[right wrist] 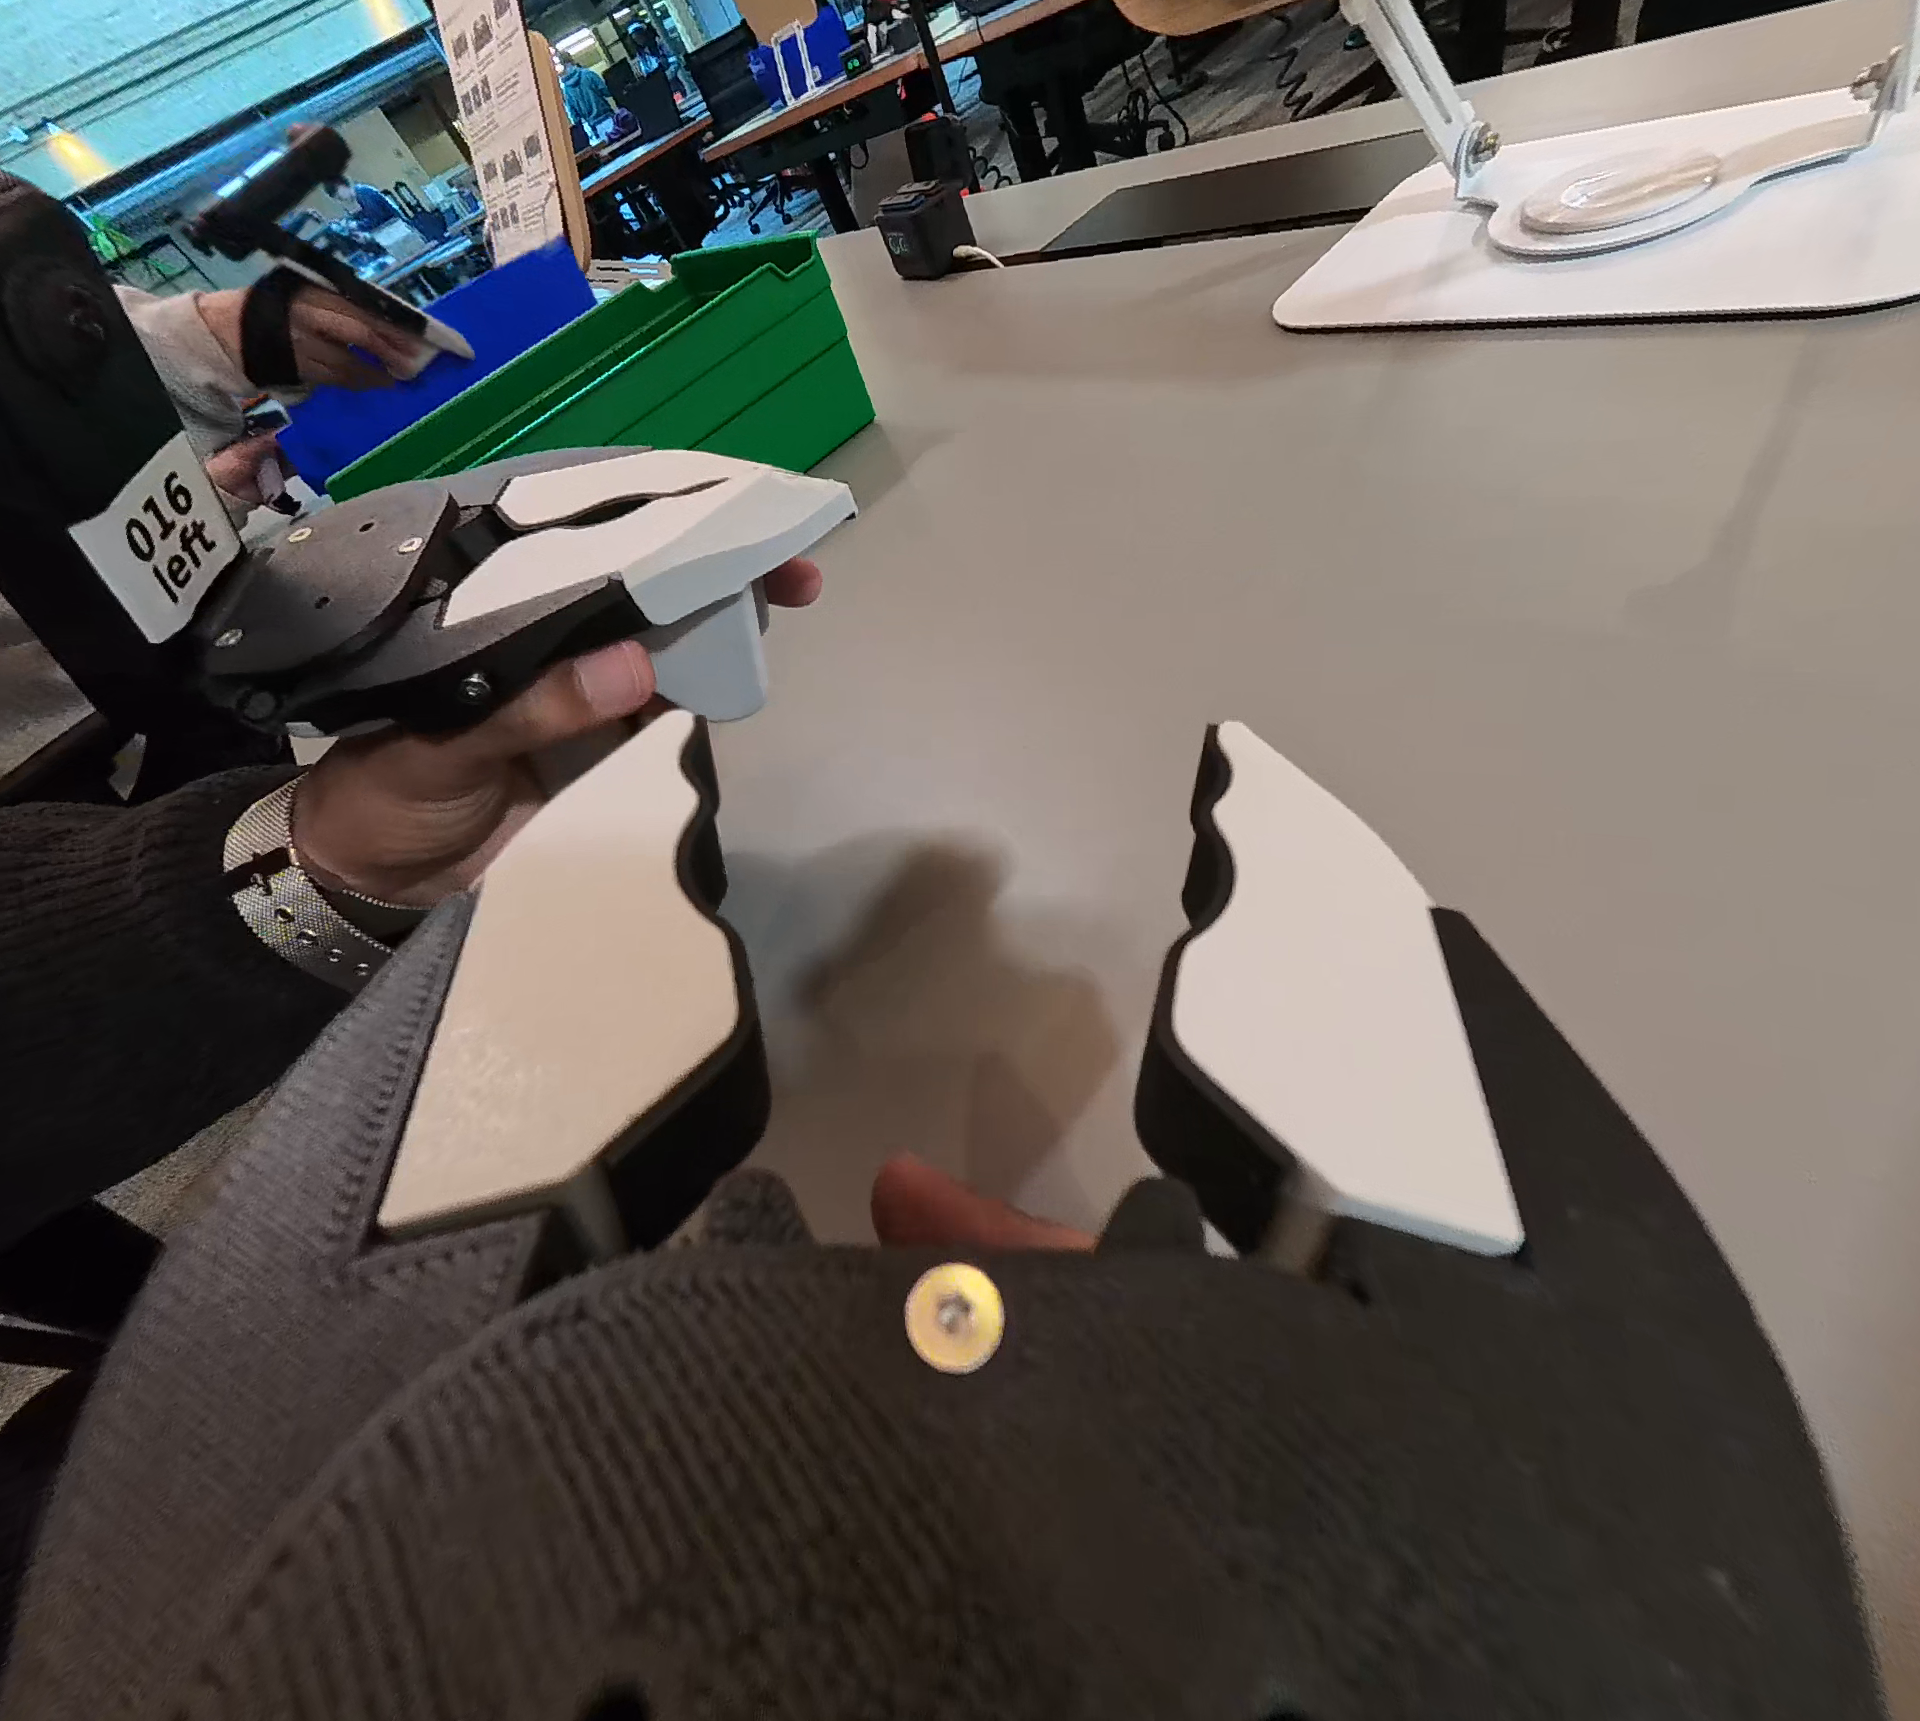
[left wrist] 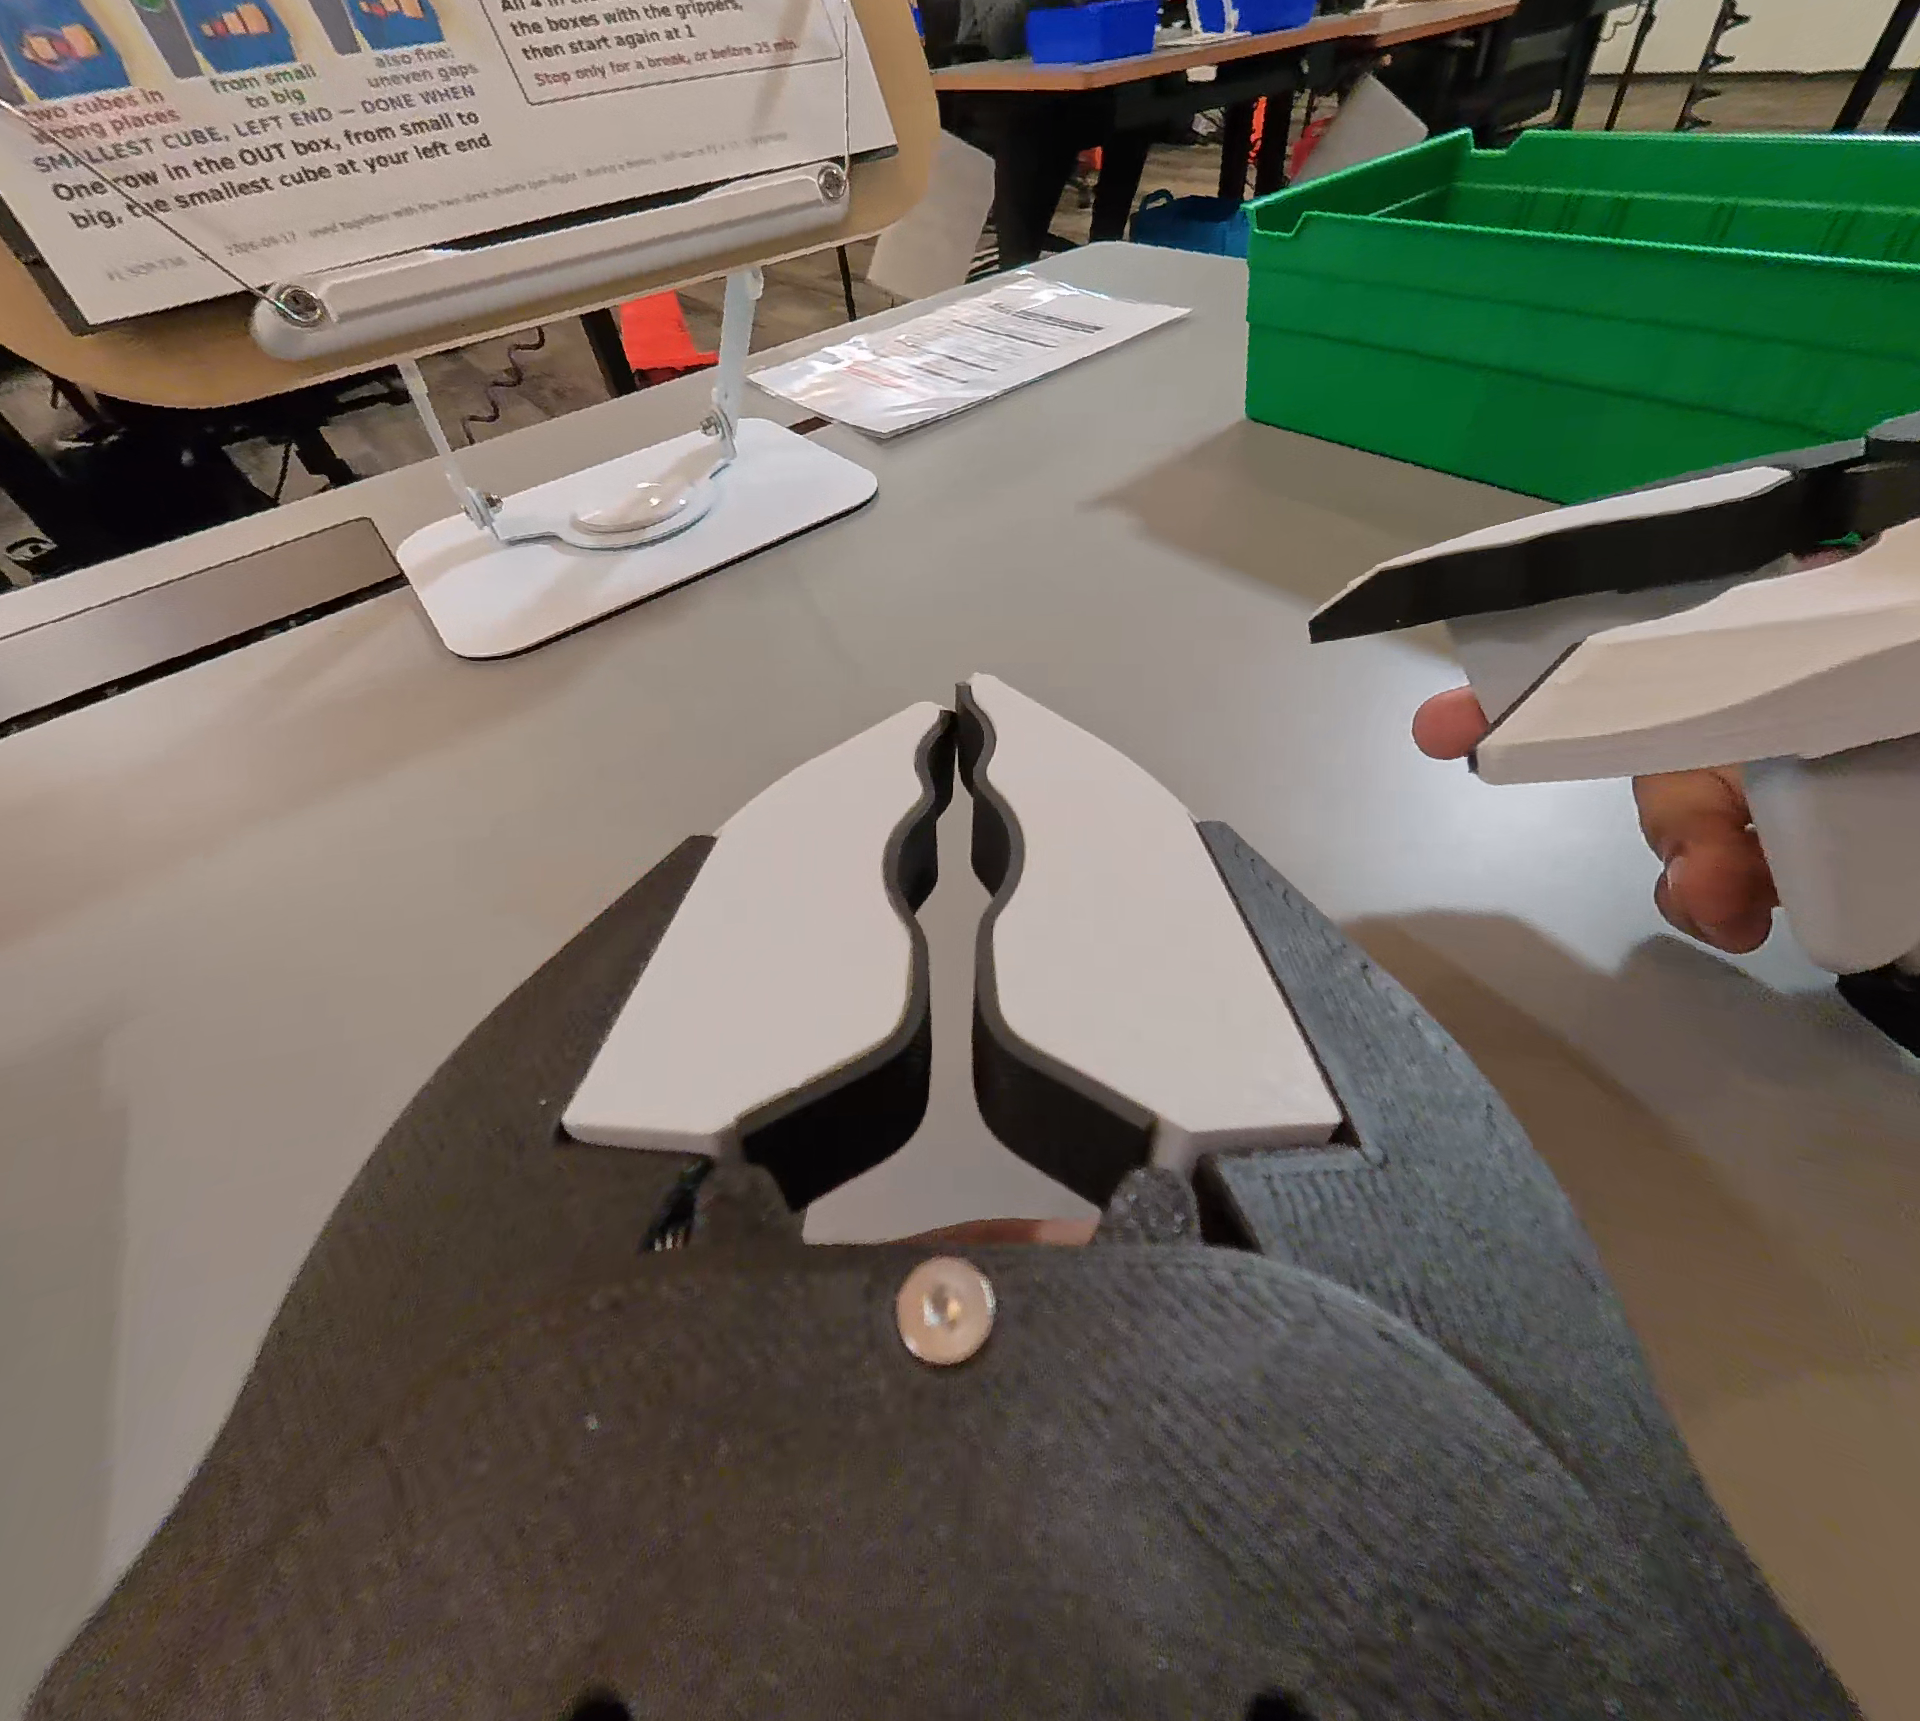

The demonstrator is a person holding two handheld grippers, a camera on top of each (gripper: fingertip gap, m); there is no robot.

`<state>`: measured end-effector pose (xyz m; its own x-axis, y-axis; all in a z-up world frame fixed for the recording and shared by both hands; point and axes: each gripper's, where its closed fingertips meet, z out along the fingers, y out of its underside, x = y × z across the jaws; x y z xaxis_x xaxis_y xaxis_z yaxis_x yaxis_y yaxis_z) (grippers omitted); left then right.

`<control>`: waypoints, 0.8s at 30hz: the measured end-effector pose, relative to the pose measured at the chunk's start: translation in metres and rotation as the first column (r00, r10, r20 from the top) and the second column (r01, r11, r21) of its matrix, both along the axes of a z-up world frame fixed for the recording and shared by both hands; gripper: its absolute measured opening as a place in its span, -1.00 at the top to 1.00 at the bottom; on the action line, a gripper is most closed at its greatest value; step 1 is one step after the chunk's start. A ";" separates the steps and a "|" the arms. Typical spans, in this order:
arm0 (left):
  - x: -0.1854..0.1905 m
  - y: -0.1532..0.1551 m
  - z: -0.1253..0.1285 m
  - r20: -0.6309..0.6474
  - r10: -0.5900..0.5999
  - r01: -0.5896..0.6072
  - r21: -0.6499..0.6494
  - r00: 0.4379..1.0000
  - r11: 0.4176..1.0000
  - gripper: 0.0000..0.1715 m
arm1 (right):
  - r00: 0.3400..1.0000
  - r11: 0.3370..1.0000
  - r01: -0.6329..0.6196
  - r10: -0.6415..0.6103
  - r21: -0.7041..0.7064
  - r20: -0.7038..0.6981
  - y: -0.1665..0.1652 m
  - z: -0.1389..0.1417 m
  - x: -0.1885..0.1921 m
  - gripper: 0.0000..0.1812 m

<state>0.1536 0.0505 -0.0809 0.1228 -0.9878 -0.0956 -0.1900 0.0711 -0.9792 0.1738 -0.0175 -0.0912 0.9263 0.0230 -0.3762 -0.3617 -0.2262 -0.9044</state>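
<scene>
My left gripper (left wrist: 958, 701) is shut, its two white fingertips touching with nothing between them, held above the grey table (left wrist: 987, 549). It also shows in the right wrist view (right wrist: 800, 499), shut, held in a hand at the left. My right gripper (right wrist: 951, 741) is open wide with nothing between its fingers, above the bare table (right wrist: 1299, 580). It shows in the left wrist view (left wrist: 1392, 684) at the right edge, open, with a hand (left wrist: 1704, 861) under it. A green bin (left wrist: 1579, 321) stands at the far right of the table; in the right wrist view (right wrist: 665, 383) it lies behind the left gripper.
A white document stand (left wrist: 644, 518) with an instruction sheet (left wrist: 416, 30) stands at the back left of the table. A plastic-sleeved paper (left wrist: 966, 346) lies beside it. A small black camera (right wrist: 920, 232) sits at the table's back edge. People sit at other tables behind.
</scene>
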 end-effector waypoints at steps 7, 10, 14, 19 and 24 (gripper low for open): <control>0.000 -0.003 0.003 0.021 -0.012 0.014 -0.098 1.000 0.995 0.72 | 1.000 1.000 0.001 -0.001 0.000 0.002 0.000 0.000 0.000 0.04; 0.002 -0.016 0.005 0.043 -0.101 0.108 -0.211 0.994 0.972 0.44 | 1.000 1.000 -0.007 0.007 0.013 0.003 0.000 0.003 -0.002 0.05; 0.007 -0.032 -0.010 -0.016 -0.212 0.194 -0.351 0.977 0.916 0.09 | 1.000 1.000 -0.018 0.018 0.017 0.006 -0.001 0.004 -0.004 0.06; 0.008 -0.037 -0.016 -0.051 -0.228 0.197 -0.348 0.972 0.917 0.12 | 0.997 1.000 -0.007 0.006 0.004 0.083 -0.001 0.003 -0.003 0.11; 0.007 -0.038 -0.015 -0.046 -0.243 0.209 -0.376 0.969 0.903 0.17 | 0.999 0.999 -0.040 0.039 0.005 0.036 -0.002 0.006 -0.009 0.13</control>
